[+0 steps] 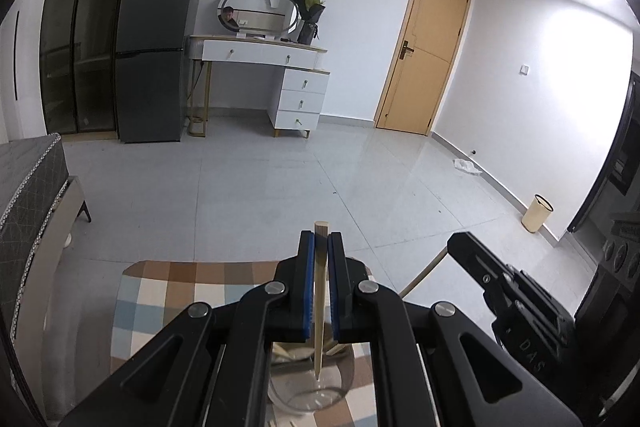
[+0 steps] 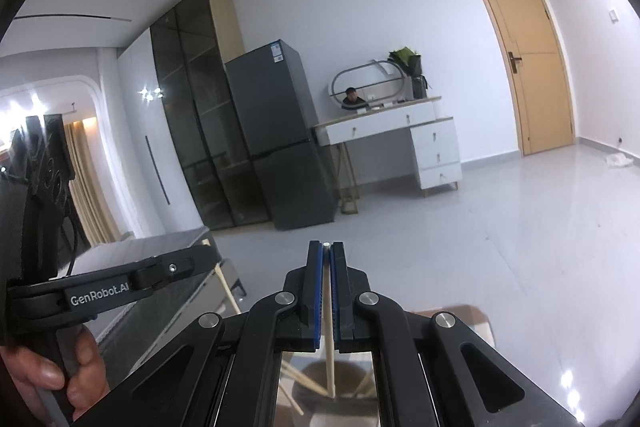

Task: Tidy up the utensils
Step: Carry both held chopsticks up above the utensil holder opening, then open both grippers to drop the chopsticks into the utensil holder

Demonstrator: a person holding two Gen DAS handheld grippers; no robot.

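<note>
My left gripper (image 1: 321, 241) is shut on a pale wooden chopstick (image 1: 319, 291) that stands upright between the blue pads, its thin tip over the mouth of a clear glass jar (image 1: 308, 387). The jar holds other chopsticks. My right gripper (image 2: 327, 253) is shut on another chopstick (image 2: 329, 331), also upright, its tip down in the same jar (image 2: 332, 379) among several sticks. The right gripper (image 1: 464, 247) shows at the right of the left wrist view, the left gripper (image 2: 200, 257) at the left of the right wrist view.
The jar stands on a table with a checked cloth (image 1: 168, 291). A grey bed or sofa edge (image 1: 32, 179) is at the left. Beyond are tiled floor, a fridge (image 1: 156, 43), a white dresser (image 1: 280, 75), a door (image 1: 420, 47) and a small bin (image 1: 538, 213).
</note>
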